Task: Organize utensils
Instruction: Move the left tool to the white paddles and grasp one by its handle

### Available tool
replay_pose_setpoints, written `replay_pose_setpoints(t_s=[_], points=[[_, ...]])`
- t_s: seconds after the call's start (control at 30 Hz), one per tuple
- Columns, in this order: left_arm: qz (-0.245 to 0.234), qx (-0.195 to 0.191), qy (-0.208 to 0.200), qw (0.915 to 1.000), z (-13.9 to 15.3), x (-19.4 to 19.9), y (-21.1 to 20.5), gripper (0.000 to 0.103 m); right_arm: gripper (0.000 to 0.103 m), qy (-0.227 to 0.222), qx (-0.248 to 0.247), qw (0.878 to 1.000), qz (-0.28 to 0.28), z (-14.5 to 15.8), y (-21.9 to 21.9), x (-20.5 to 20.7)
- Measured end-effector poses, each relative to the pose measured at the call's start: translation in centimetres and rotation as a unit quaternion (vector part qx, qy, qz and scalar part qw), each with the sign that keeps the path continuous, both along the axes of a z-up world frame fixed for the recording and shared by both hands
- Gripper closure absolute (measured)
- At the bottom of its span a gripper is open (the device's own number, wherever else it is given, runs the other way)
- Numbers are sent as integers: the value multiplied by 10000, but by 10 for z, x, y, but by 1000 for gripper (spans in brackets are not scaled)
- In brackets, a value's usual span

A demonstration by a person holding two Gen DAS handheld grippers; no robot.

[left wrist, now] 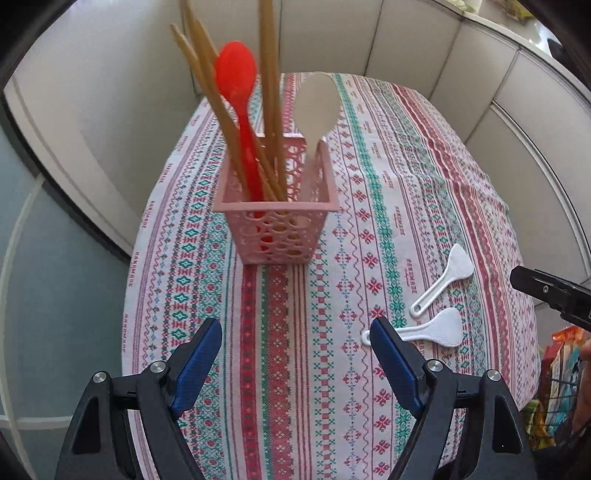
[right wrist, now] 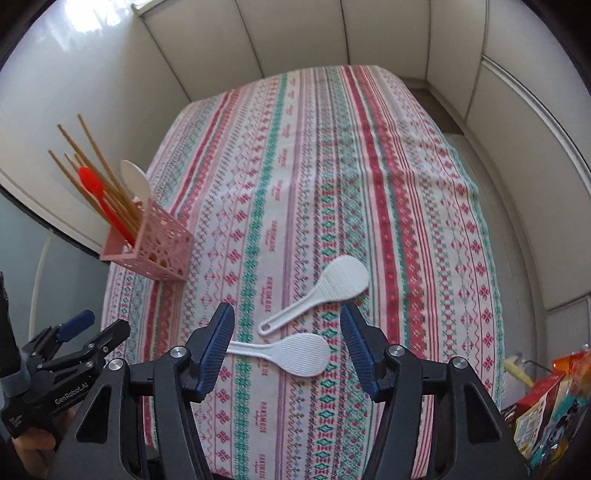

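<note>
A pink lattice basket (left wrist: 277,236) (right wrist: 155,251) stands on the patterned tablecloth and holds several wooden chopsticks (left wrist: 207,74) (right wrist: 92,166), a red spoon (left wrist: 236,74) (right wrist: 92,184) and a white spoon (left wrist: 317,103) (right wrist: 136,177). Two white rice paddles lie flat on the cloth: the far one (left wrist: 447,277) (right wrist: 332,288) and the near one (left wrist: 436,330) (right wrist: 295,354). My left gripper (left wrist: 295,332) (right wrist: 94,326) hovers open in front of the basket, nothing between its fingers. My right gripper (right wrist: 288,317) is open above the paddles, with the near paddle's handle below its left finger (right wrist: 218,343).
The tablecloth (right wrist: 424,221) covers a table set against pale wall panels (right wrist: 295,33). Colourful packages (right wrist: 546,402) (left wrist: 561,369) sit off the table's right edge. The right gripper's tip (left wrist: 546,291) shows at the right of the left wrist view.
</note>
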State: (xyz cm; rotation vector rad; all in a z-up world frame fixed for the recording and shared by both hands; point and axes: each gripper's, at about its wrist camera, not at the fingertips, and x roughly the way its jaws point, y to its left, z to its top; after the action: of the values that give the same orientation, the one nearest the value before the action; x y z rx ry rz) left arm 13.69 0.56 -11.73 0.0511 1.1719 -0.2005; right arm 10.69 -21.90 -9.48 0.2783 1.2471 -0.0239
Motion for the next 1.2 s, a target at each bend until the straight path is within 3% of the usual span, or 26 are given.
replay_pose_setpoints(t_s=[0.13, 0.27, 0.4, 0.53, 0.8, 0.9, 0.97, 1.1, 1.2], points=[[-486, 93, 123, 9987, -12, -4, -28, 19, 41, 341, -44, 9992, -223, -20, -28, -7], [-1414, 249, 203, 9894, -28, -11, -68, 19, 41, 483, -56, 9981, -365, -29, -50, -13], [-2393, 493, 142, 9696, -47, -19, -104, 20, 41, 546, 40, 9978, -375, -33, -64, -18], [-3290, 717, -15, 9416, -61, -27, -132, 28, 41, 563, 87, 9975, -409, -35, -75, -22], [-4015, 806, 155, 9122, -74, -31, -171, 30, 41, 591, 268, 9962, -576, -38, -96, -25], [-4099, 887, 117, 9078, -78, -32, -179, 32, 41, 583, 306, 9962, -575, -39, -100, -26], [-4095, 784, 194, 9087, -77, -30, -182, 45, 41, 574, 316, 9963, -556, -38, -101, -27], [-3927, 644, 283, 9170, -78, -28, -182, 49, 41, 601, 299, 9961, -576, -40, -106, -28], [-3531, 412, 417, 9337, -77, -23, -176, 49, 41, 601, 342, 9954, -666, -40, -111, -28]])
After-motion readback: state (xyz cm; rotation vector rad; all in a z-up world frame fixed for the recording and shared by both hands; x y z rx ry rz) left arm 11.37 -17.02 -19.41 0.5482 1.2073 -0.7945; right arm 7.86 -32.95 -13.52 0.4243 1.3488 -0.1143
